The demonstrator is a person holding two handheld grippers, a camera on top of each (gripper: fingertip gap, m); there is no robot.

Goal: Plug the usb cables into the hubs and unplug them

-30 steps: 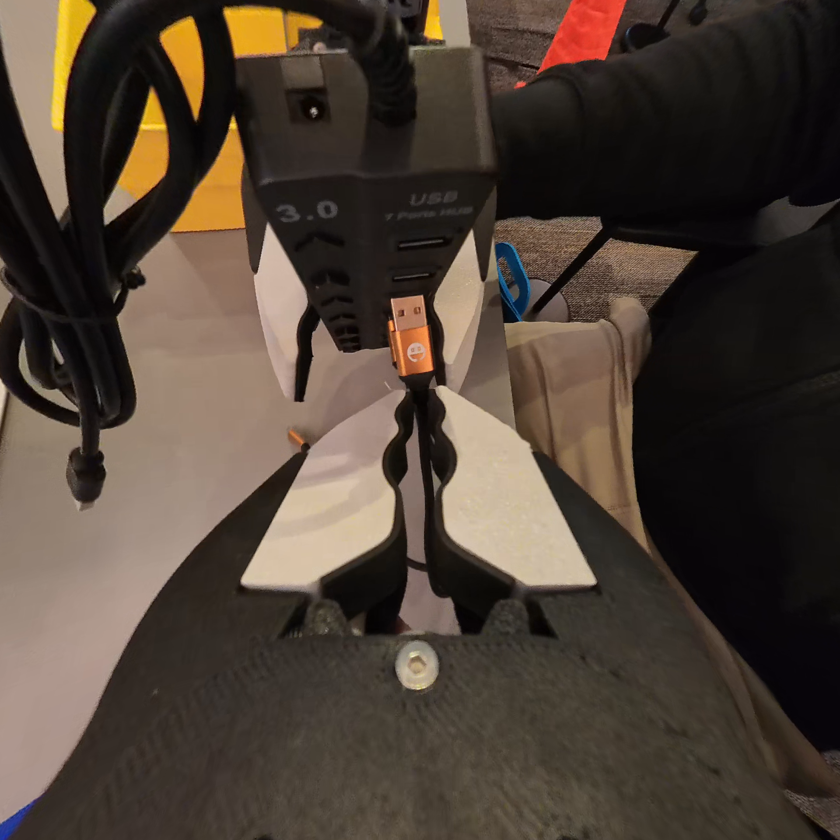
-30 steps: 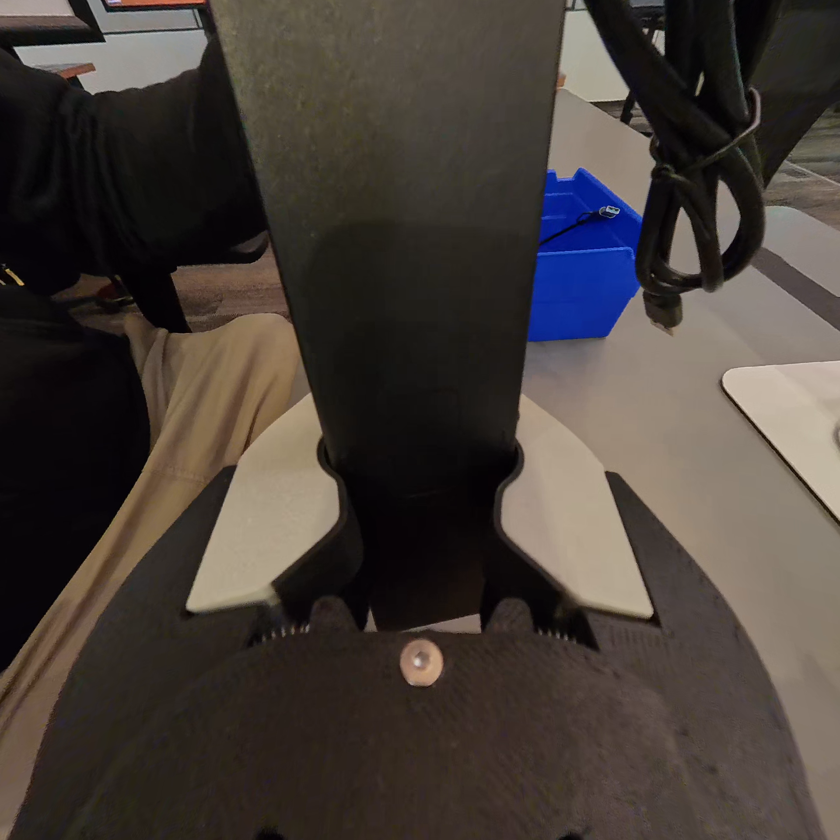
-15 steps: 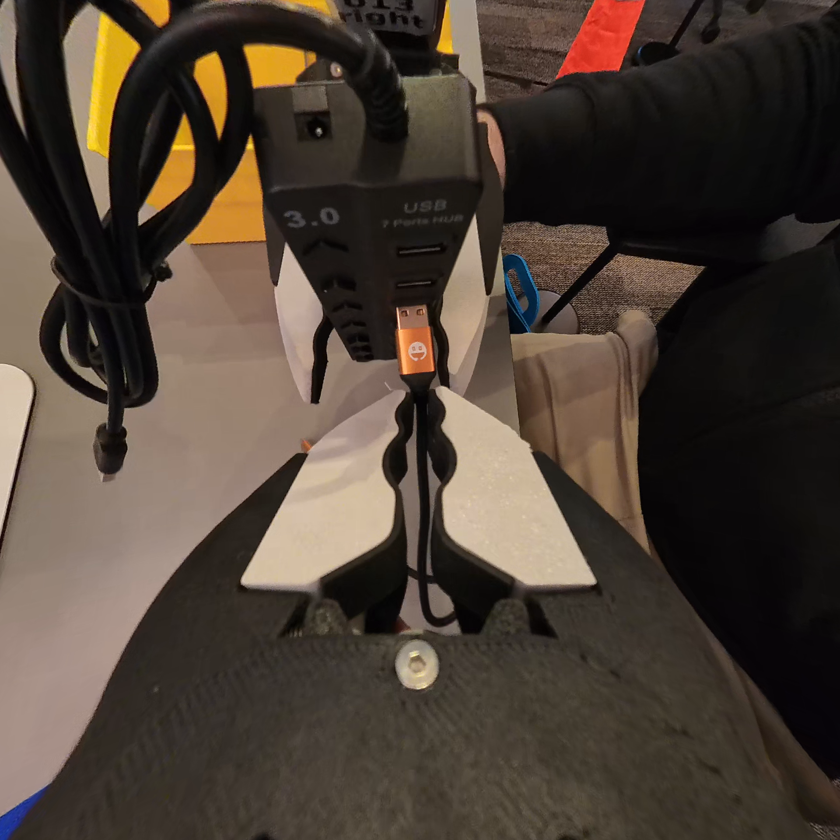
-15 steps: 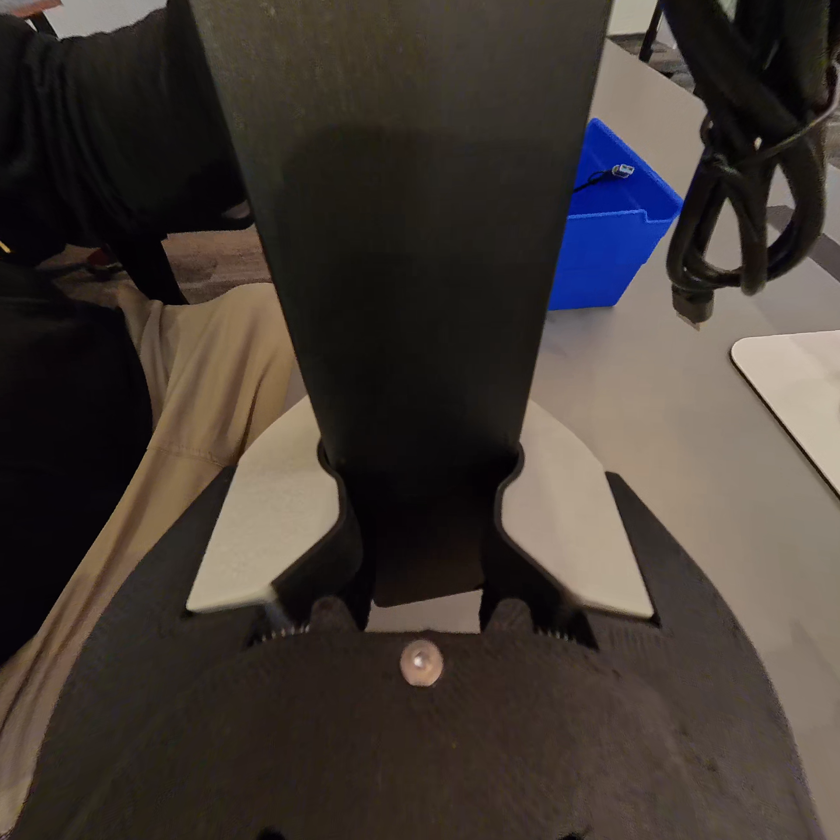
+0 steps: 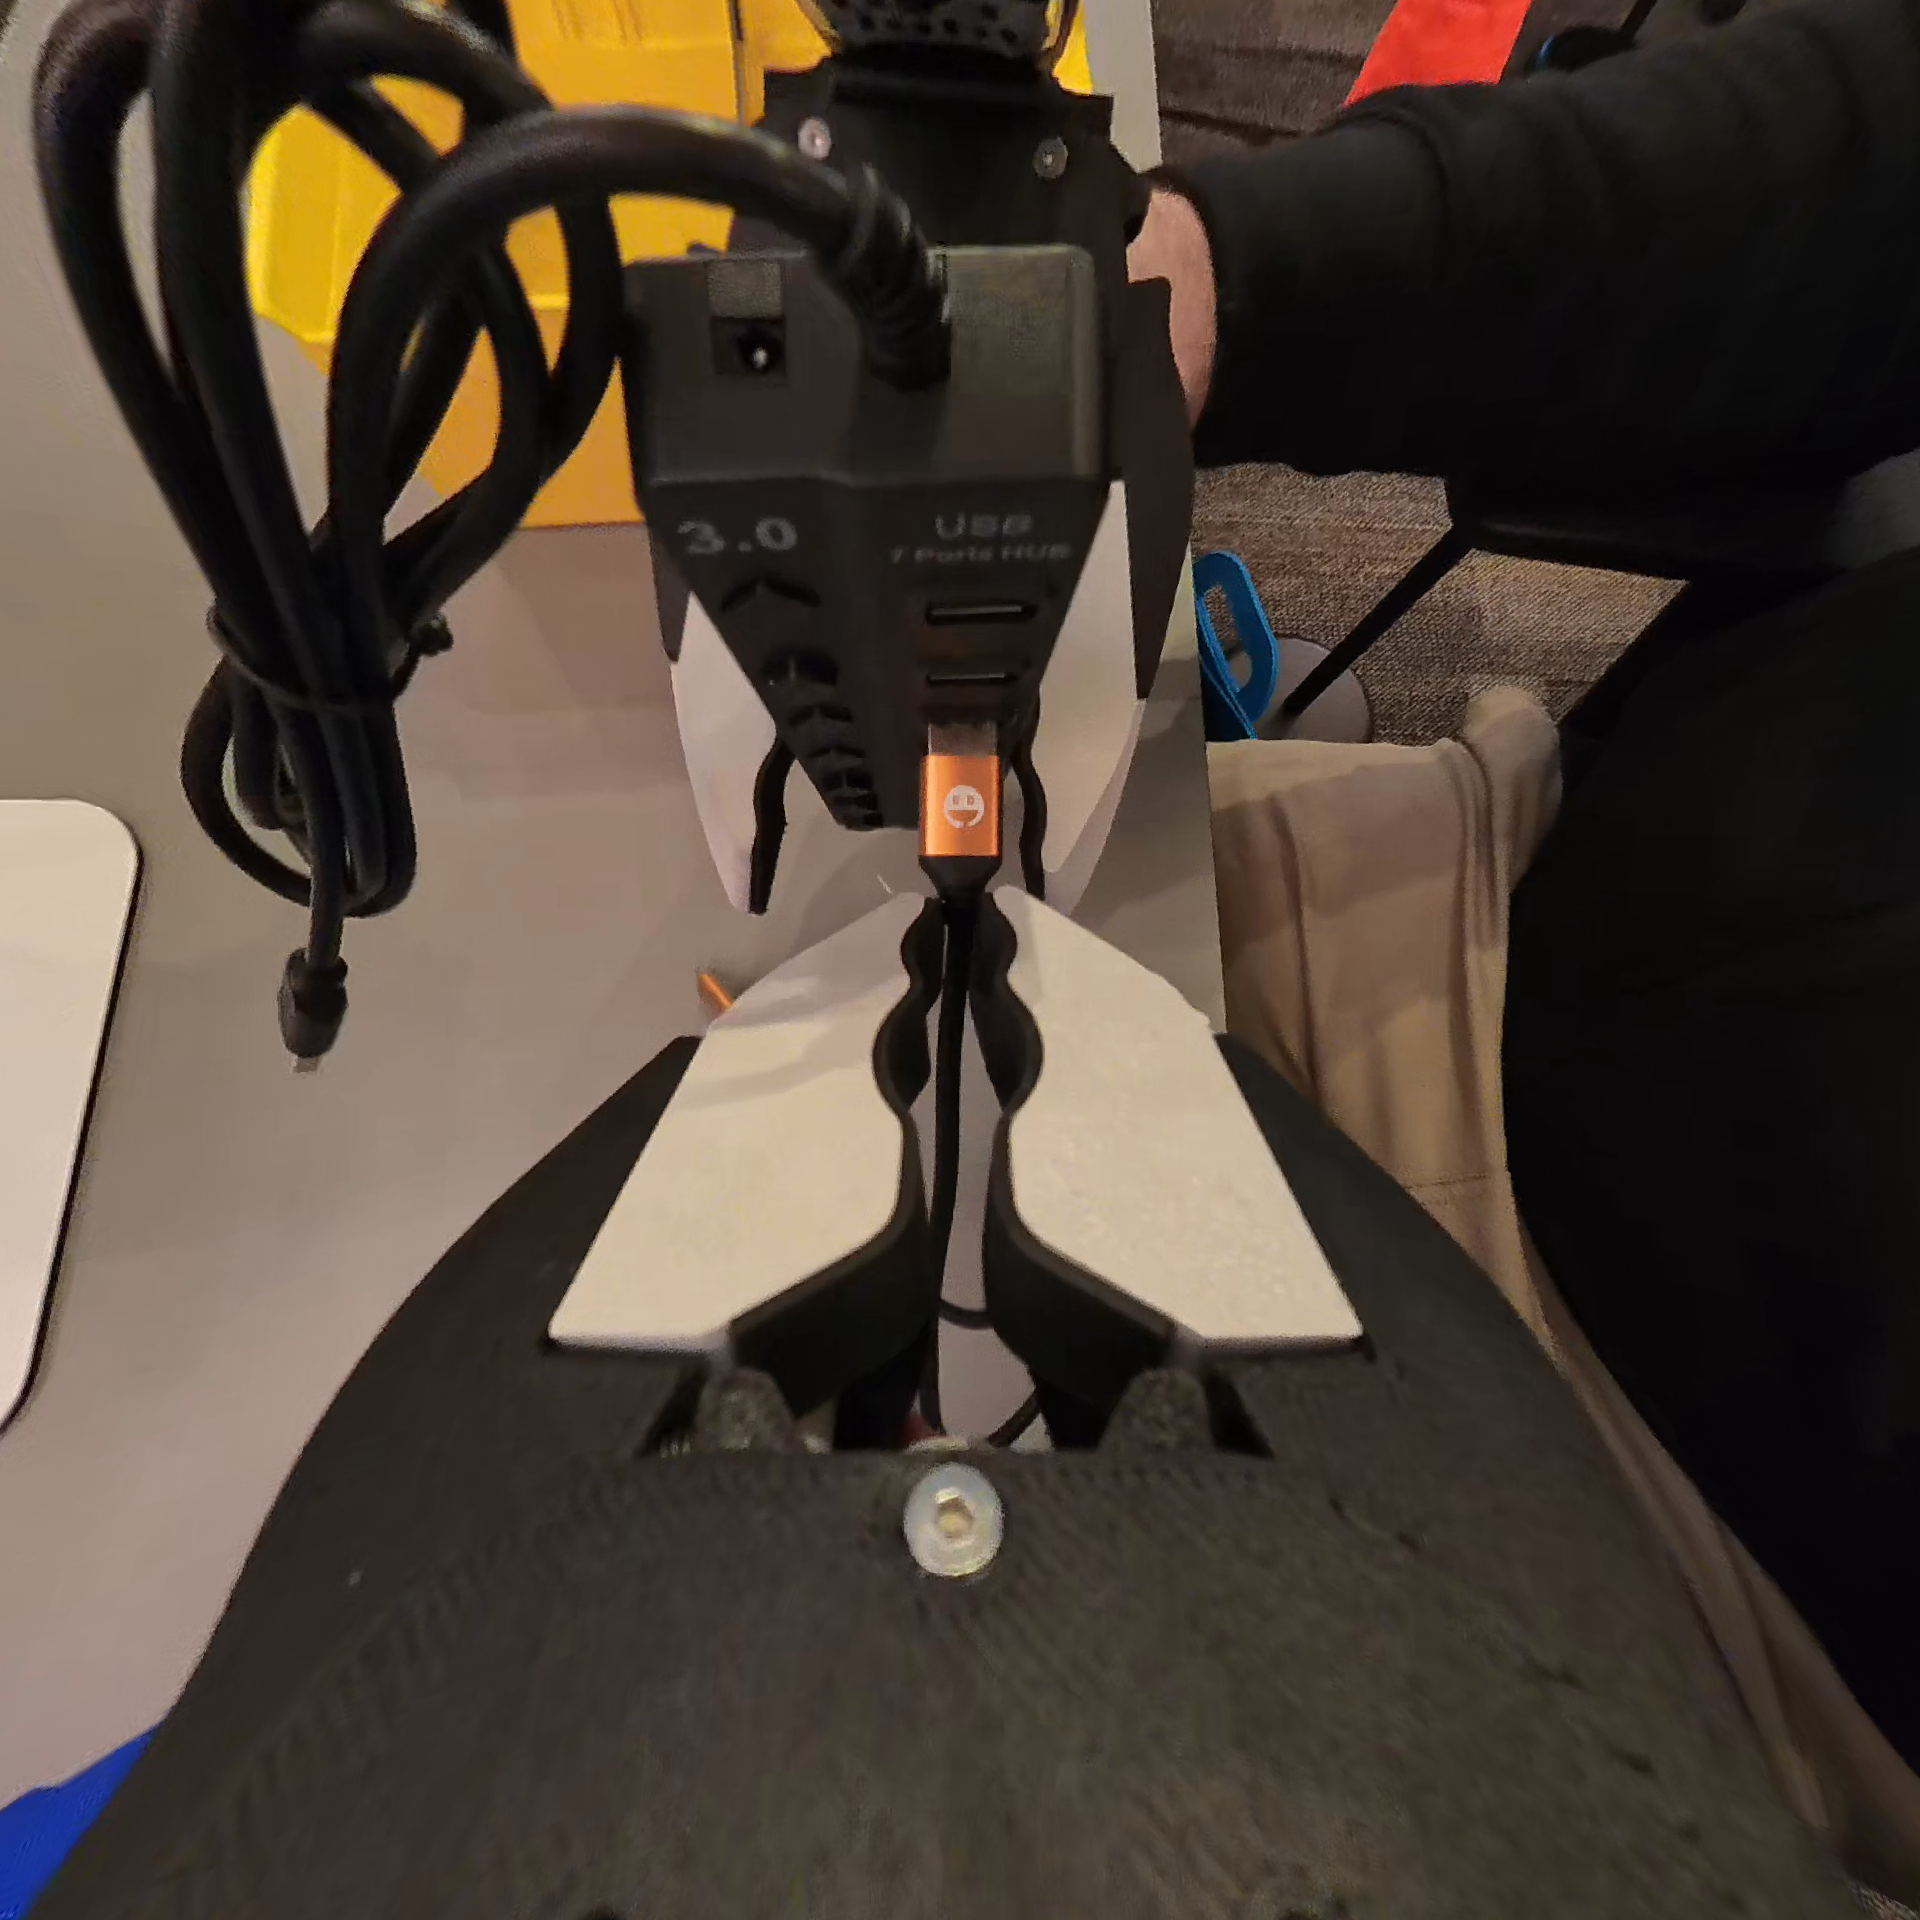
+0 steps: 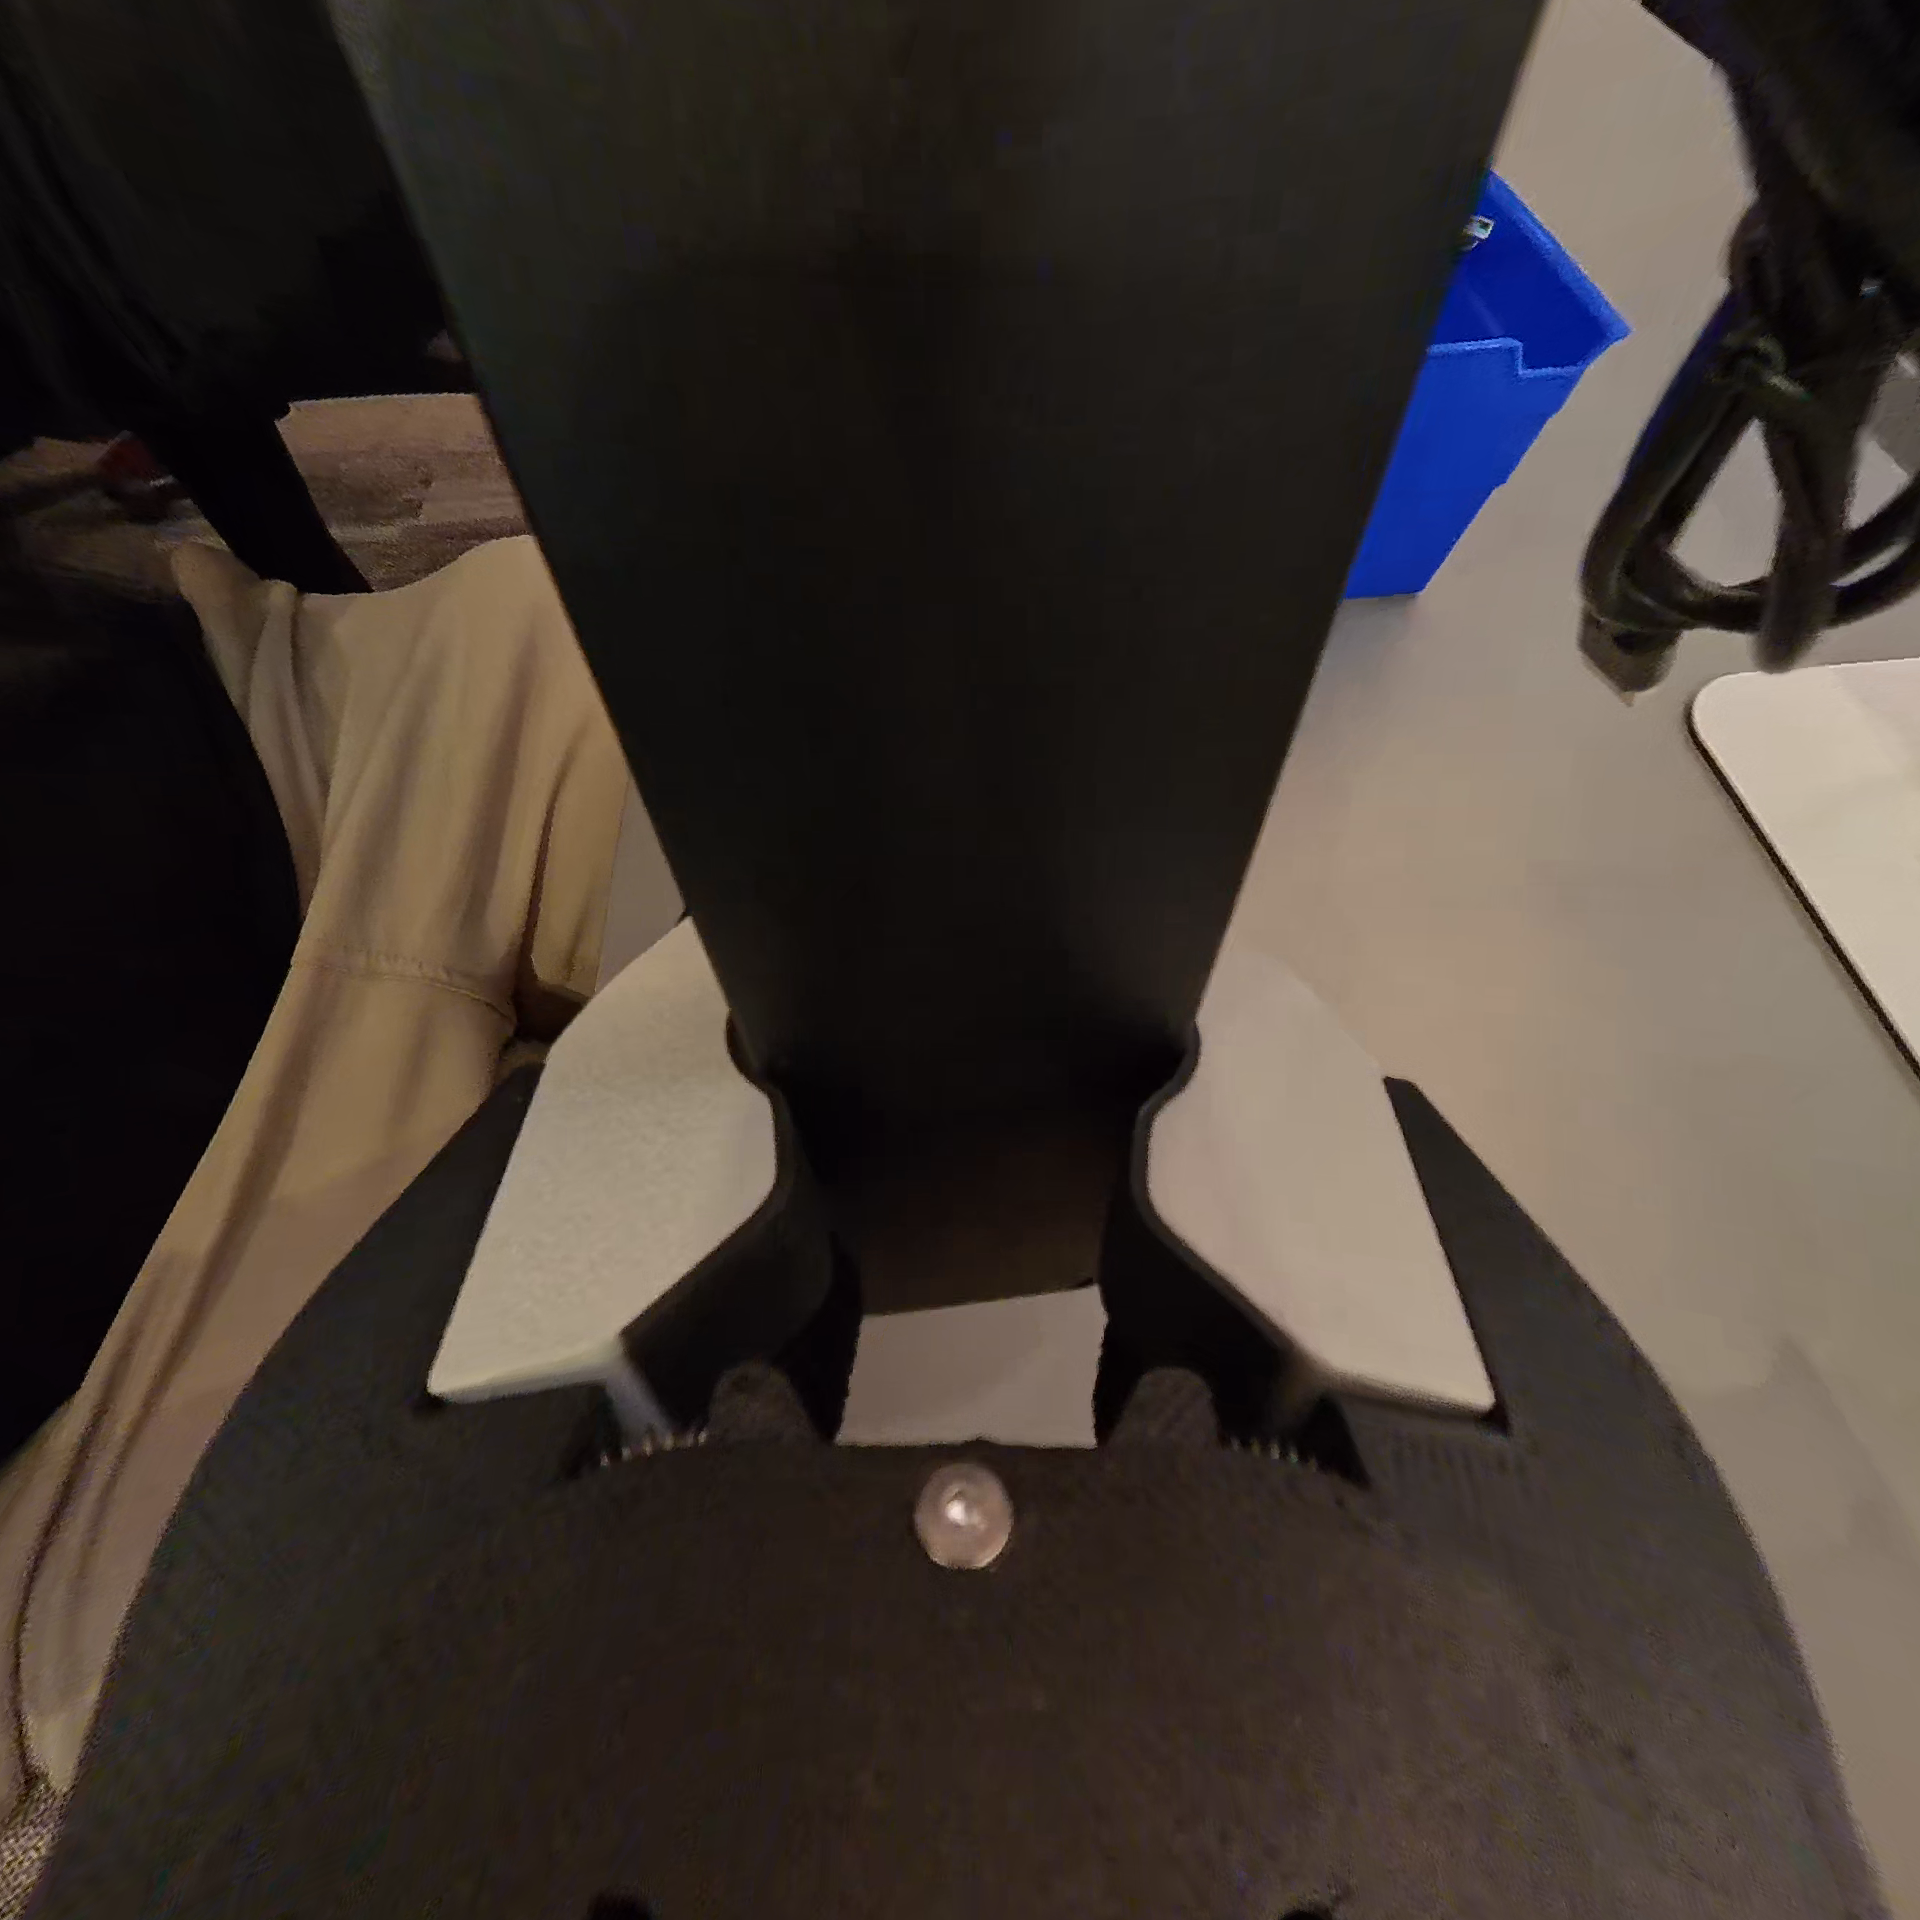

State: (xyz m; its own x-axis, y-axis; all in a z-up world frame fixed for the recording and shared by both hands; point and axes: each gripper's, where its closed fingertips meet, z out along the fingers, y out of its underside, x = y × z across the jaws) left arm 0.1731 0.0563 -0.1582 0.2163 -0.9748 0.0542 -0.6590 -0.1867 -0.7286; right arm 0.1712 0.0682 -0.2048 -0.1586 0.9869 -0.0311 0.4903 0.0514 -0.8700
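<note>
Orange plug (image 5: 958, 805) has entered the hub (image 5: 868, 540), left gripper (image 5: 956, 914) gripping its cable

Hub held up over the table, plug at its port

In the left wrist view the left gripper (image 5: 958, 914) sits nearest, with the cable (image 5: 943, 1101) running forward between its fingers to the plug (image 5: 959, 800), whose tip meets the hub (image 5: 868, 436) ahead. The right gripper (image 5: 914, 883) is behind the hub, a finger on each side of it. A cable bundle (image 5: 301, 582) hangs left of the hub, over the table (image 5: 499, 1039). A bin (image 5: 582, 343) stands behind on the table, and a mat (image 5: 52, 1039) lies at the left edge.
</note>
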